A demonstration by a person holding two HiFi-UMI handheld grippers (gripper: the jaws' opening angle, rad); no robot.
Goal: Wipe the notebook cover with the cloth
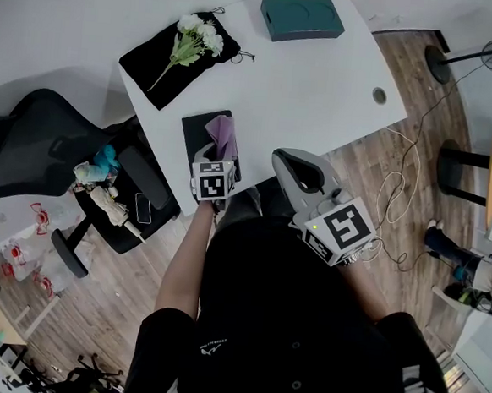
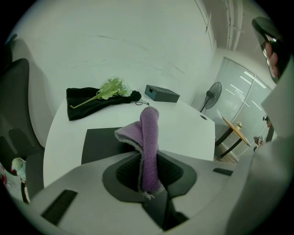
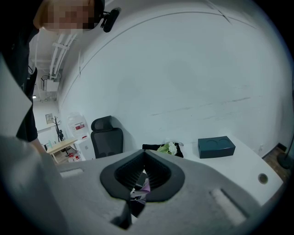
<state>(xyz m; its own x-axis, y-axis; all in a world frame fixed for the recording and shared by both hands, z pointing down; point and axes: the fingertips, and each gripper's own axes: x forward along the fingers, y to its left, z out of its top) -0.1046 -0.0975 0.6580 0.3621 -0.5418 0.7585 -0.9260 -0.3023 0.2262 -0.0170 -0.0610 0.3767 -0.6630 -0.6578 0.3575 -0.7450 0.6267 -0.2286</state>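
My left gripper [image 2: 148, 158] clamps the cloth [image 2: 149, 131].
Its long axis runs out past the jaws, straight ahead; the notebook [image 2: 98, 143] lies flat just beyond them. On my right gripper [image 3: 144, 153] the jaws sit closed, empty.

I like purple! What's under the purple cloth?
The black notebook lies below the cloth, on the white table. The left gripper pinches the cloth. The bit of cover right beneath the cloth and gripper is hidden.

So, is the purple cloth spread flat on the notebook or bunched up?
Bunched up. The left gripper is shut on the purple cloth, which stands folded between its jaws above the black notebook, not laid flat.
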